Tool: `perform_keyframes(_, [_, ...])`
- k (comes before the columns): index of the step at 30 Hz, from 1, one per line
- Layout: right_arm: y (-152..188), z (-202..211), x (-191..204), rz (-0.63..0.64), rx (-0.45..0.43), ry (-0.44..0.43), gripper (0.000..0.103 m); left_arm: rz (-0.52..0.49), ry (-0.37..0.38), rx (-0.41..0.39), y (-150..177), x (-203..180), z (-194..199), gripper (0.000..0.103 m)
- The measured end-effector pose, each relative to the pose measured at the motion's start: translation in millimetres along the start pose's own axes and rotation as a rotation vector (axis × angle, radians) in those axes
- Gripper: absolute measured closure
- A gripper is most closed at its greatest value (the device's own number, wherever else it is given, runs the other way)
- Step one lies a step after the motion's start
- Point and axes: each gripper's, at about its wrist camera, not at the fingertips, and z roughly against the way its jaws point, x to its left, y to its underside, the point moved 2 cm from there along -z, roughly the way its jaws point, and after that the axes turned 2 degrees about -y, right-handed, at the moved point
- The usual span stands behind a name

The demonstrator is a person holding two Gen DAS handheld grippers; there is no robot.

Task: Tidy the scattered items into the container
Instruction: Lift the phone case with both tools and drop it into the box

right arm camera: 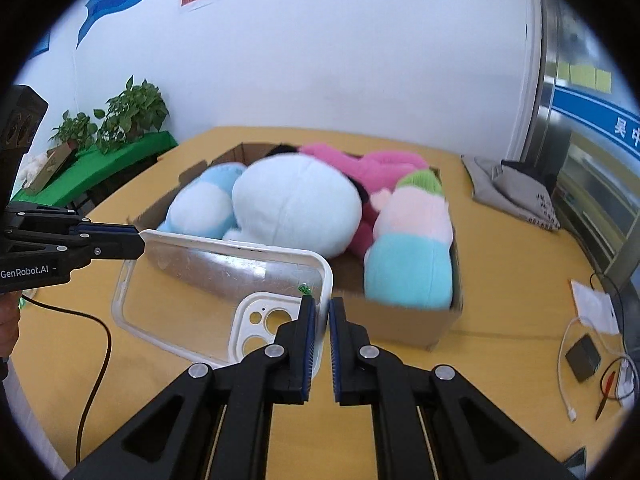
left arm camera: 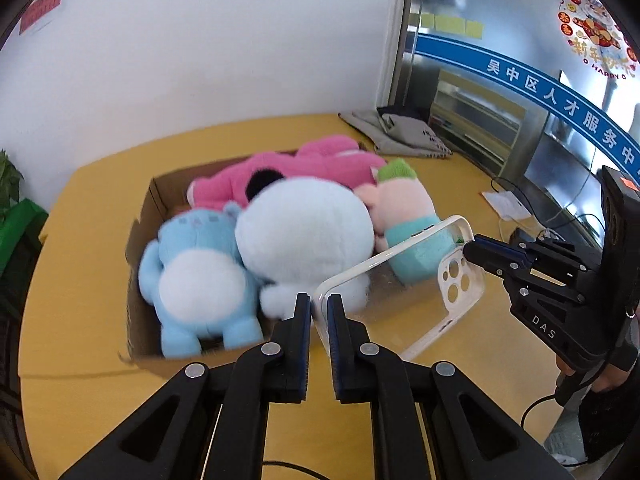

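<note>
A clear phone case (left arm camera: 404,284) (right arm camera: 224,288) with a white rim hangs in the air above the yellow table, held at both ends. My left gripper (left arm camera: 319,312) is shut on its plain end, and my right gripper (right arm camera: 323,316) is shut on the end with the camera holes. Each gripper also shows in the other view: right gripper (left arm camera: 470,250), left gripper (right arm camera: 140,246). Just beyond the case stands an open cardboard box (left arm camera: 140,240) (right arm camera: 404,320) stuffed with plush toys: a blue one (left arm camera: 196,276), a big white one (left arm camera: 304,232), a pink one (left arm camera: 320,164) and a pastel one (left arm camera: 404,216).
Folded grey cloth (left arm camera: 400,132) (right arm camera: 516,192) lies at the table's far corner. Cables, a white paper, a small dark block (right arm camera: 583,358) and a red pen (right arm camera: 605,396) lie at the right edge. Potted plants (right arm camera: 120,116) stand on a green shelf at the left. A black cable (right arm camera: 96,364) trails over the table.
</note>
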Motion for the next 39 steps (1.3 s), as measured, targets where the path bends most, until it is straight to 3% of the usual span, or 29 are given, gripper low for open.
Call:
perform_keyframes(7, [-107,-62,-29,-0.032,-0.091,0.068,0.097,-0.035,-0.014,-0.067,-108,33,-48,0.096])
perform_keyframes(12, [-142,-132,-56,-0.072,-0.044,0.083,0.097,-0.043,-0.035,-0.027,-153,59,-117,0.096])
perform_keyframes(16, [-138,-198,-66,-0.077,0.060,0.118,0.097,-0.010,-0.044,0.067,-153,76,-185,0.096])
perform_keyframes(20, [-109,-250,-70,-0.100,0.200,0.115,0.097,0.002,-0.075,0.157,-134,80,-232,0.096])
perform_keyframes(26, [-108,-245,-66,-0.057,0.177,0.124,0.094,0.020,-0.095,0.178,-127,78,-231,0.095])
perform_keyframes(27, [-109,-242,-66,-0.061,0.169,0.121,0.091,0.022,-0.105,0.175,-128,77,-226,0.093])
perform_keyframes(28, [-109,-237,-66,-0.064,0.161,0.120,0.081,0.016,-0.129,0.168,-130,77,-222,0.084])
perform_keyframes(29, [-109,-230,-66,-0.066,0.147,0.126,0.060,0.006,-0.158,0.151,-130,76,-213,0.077])
perform_keyframes(30, [-111,-222,-64,-0.065,0.127,0.141,0.045,-0.001,-0.189,0.124,-129,73,-200,0.054])
perform_keyframes(31, [-111,-210,-62,-0.063,0.102,0.158,0.021,0.000,-0.209,0.089,-128,71,-183,0.030])
perform_keyframes(34, [-109,-168,-57,-0.081,0.029,0.152,0.022,0.021,-0.222,-0.037,-110,59,-124,0.001])
perform_keyframes(36, [-97,-141,-52,-0.113,0.019,0.133,0.022,0.038,-0.208,-0.077,-88,48,-92,0.000])
perform_keyframes(39, [-71,-111,-42,-0.133,0.037,0.127,0.022,0.067,-0.196,-0.076,-47,31,-62,0.000])
